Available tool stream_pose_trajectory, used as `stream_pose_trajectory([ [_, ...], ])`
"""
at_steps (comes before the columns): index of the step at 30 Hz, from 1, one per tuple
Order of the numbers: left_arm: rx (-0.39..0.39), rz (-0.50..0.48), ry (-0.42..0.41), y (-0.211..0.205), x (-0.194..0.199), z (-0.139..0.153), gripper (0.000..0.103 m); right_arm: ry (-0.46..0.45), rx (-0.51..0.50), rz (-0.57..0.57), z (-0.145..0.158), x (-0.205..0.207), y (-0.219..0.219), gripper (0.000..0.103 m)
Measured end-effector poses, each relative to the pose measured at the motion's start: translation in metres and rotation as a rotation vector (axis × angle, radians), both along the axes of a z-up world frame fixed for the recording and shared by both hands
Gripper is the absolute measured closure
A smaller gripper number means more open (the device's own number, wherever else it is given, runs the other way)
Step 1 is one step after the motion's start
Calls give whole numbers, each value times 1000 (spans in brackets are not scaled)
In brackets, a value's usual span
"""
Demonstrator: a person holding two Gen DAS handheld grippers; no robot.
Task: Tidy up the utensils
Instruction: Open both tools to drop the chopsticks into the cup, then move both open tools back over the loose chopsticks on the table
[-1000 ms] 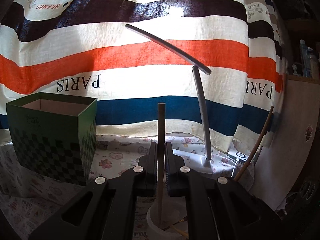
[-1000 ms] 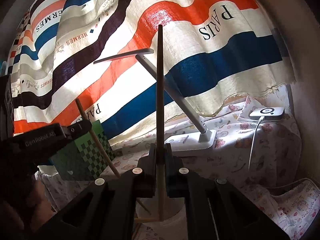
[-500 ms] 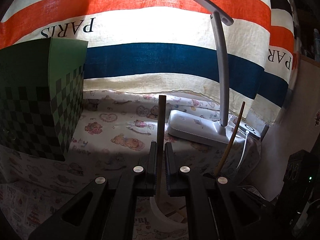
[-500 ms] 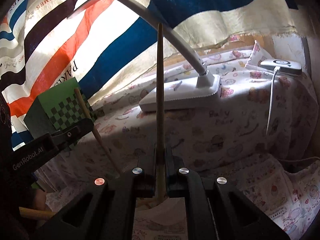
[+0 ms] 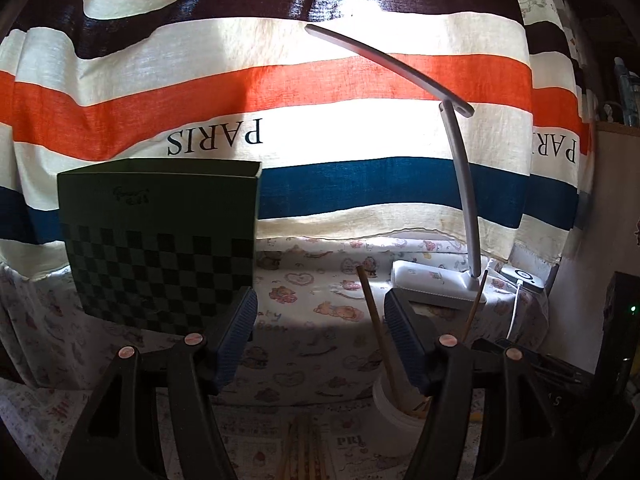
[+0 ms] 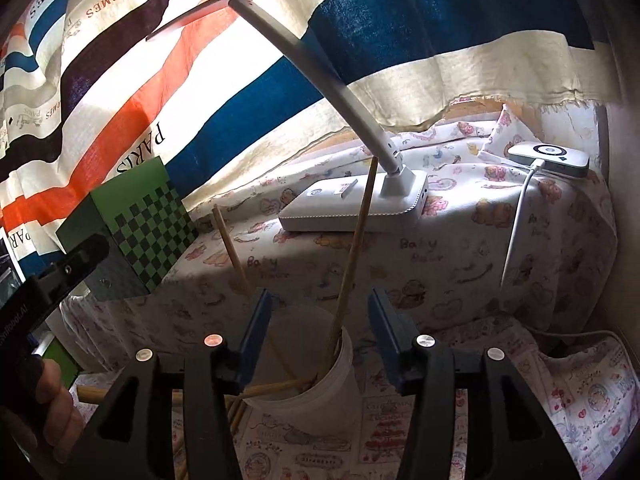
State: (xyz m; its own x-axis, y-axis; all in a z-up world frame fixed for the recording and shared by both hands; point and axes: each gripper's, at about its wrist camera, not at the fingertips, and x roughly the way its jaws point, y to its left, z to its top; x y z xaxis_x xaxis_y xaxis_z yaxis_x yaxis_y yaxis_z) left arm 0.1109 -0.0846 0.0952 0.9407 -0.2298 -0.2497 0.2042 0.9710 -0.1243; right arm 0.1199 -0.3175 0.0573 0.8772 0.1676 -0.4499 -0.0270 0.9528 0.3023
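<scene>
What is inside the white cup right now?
Two wooden chopsticks stand in the white cup, leaning apart against its rim. Its wall and the right tongs hide their lower ends and the bottom, so anything else inside cannot be seen.

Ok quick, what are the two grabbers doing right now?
Left gripper: open, jaws just opened, chopstick loose between them.
Right gripper: open, jaws just opened, chopstick standing free in the cup.

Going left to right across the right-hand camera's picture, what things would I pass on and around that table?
Green checkered box → short leaning chopstick → long chopstick standing in the white cup → white desk lamp's base → small white charger with its cable.
</scene>
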Motion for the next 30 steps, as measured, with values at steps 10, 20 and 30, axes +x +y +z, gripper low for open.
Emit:
stream_pose_trajectory([
  [10, 53, 99, -49, 43, -61, -4, 36, -13, -83, -79, 9, -46, 6, 26],
  [20, -9, 150, -92, 76, -103, -9, 12, -29, -66, -26, 22, -81, 31, 17],
  [30, -4, 182, -40, 89, -102, -33, 4, -128, -76, -86, 11, -94, 43, 8],
])
